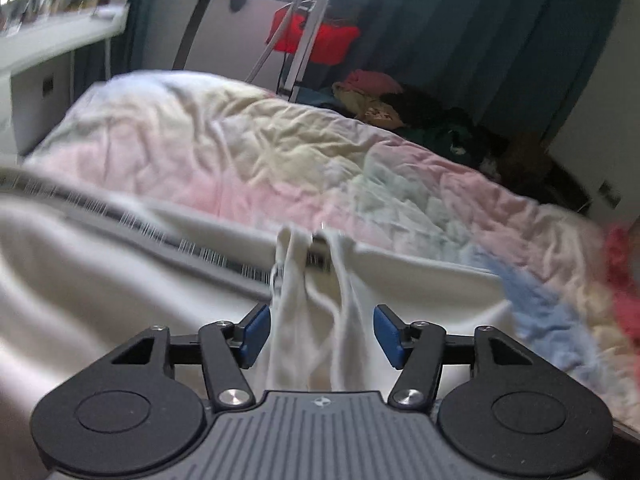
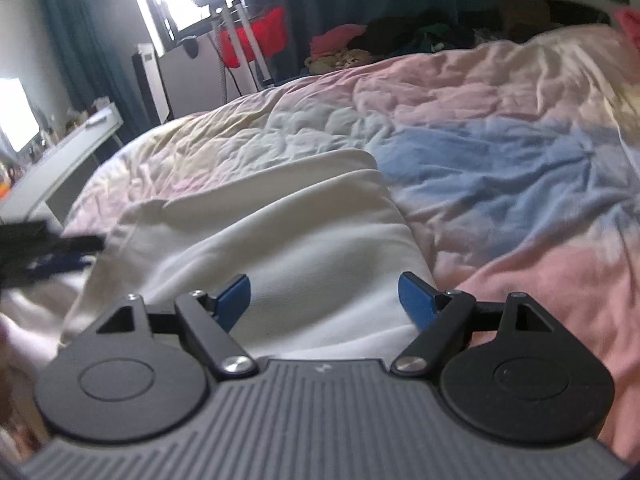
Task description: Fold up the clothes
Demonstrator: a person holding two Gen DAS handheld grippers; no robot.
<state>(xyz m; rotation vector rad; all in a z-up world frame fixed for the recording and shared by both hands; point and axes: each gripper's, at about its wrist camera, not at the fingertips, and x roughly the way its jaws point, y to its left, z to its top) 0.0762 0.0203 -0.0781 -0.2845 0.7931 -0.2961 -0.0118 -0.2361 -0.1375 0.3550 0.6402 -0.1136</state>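
White garment (image 1: 316, 320) bunched between parted left gripper (image 1: 322, 334) fingers (image 1: 256, 334).

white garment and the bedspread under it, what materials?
White garment: looks like soft matte knit, maybe cotton jersey; it drapes in smooth rounded folds. Bedspread: thin pastel woven fabric, probably cotton; fine crumpled creases all over, no sheen.
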